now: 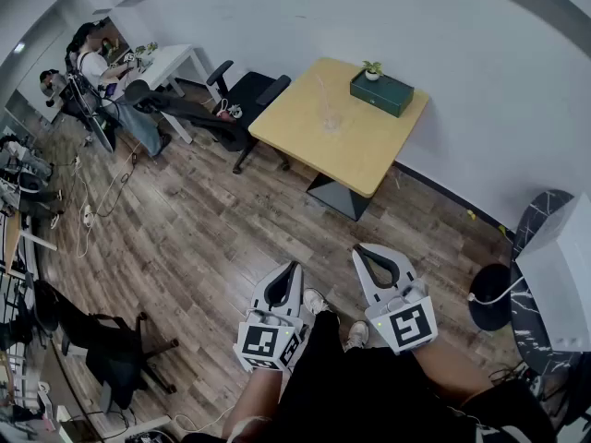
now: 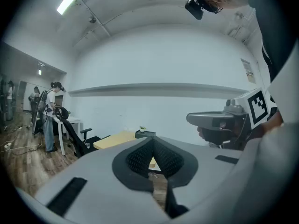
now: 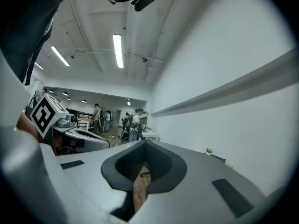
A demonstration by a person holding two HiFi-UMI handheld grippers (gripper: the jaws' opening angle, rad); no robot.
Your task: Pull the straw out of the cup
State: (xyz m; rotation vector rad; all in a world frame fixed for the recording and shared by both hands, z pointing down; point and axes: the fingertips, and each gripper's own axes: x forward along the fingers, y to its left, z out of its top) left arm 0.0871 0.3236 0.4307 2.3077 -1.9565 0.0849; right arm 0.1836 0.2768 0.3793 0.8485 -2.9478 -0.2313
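The clear cup (image 1: 331,118) with its straw (image 1: 323,89) stands on the wooden counter (image 1: 369,150), well ahead of both grippers; the left gripper (image 1: 295,266) and right gripper (image 1: 359,248) hover empty, jaws together.

The right hand-held gripper (image 3: 145,143) has its jaws together, empty, beside a white wall (image 3: 233,101).

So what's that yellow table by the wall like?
The table has a square, pale yellow wood-look top on a dark base. It stands level on the plank floor, close to the white wall. A dark green box with a small plant on top sits at its far corner, and a clear cup stands near the middle. A black chair is beside it.
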